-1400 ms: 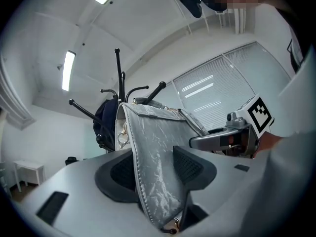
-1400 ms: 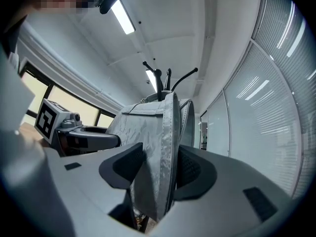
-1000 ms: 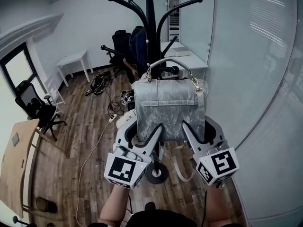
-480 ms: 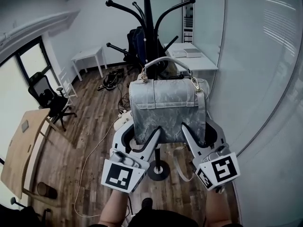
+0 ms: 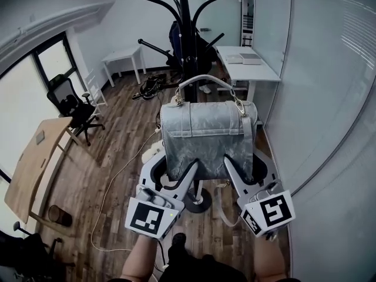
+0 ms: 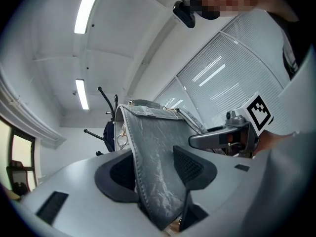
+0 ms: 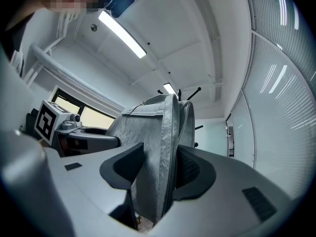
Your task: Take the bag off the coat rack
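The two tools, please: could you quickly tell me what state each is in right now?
Left tool: closed on the grey bag.
Right tool: closed on the same bag.

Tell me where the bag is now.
Head view centre: the bag is gripped at its bottom edge by left claw and right claw, in front of the coat rack.

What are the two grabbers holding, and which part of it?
Both hold the grey bag by its bottom edge: the left gripper clamps the lower left corner, the right gripper the lower right corner.
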Demonstrator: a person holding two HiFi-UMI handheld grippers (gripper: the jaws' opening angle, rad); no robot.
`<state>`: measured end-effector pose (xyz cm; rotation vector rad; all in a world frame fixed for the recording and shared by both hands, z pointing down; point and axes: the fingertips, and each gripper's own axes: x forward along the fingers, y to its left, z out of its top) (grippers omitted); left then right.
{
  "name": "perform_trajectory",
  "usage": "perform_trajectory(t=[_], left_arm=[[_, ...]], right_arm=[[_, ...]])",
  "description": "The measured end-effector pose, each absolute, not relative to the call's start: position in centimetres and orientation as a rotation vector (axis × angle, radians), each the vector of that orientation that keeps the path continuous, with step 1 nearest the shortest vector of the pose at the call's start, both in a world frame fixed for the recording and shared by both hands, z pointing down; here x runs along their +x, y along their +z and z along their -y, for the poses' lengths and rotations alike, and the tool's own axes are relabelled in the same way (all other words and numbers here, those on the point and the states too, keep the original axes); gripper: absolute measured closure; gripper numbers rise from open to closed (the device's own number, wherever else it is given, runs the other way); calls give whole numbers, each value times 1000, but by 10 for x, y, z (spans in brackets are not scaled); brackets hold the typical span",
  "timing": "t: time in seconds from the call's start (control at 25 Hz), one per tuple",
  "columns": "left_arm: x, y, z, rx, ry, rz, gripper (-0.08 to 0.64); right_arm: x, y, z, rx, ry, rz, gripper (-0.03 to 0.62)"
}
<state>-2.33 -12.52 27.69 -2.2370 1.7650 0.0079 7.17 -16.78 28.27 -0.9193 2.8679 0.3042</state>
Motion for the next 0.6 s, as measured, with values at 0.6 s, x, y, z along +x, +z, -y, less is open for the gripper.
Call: perform_trajectory(t=[0.6], left_arm=[[-28, 299, 133, -2244, -122, -1947, 327]], right_arm=[[64, 304, 184, -815, 132, -3001, 403]])
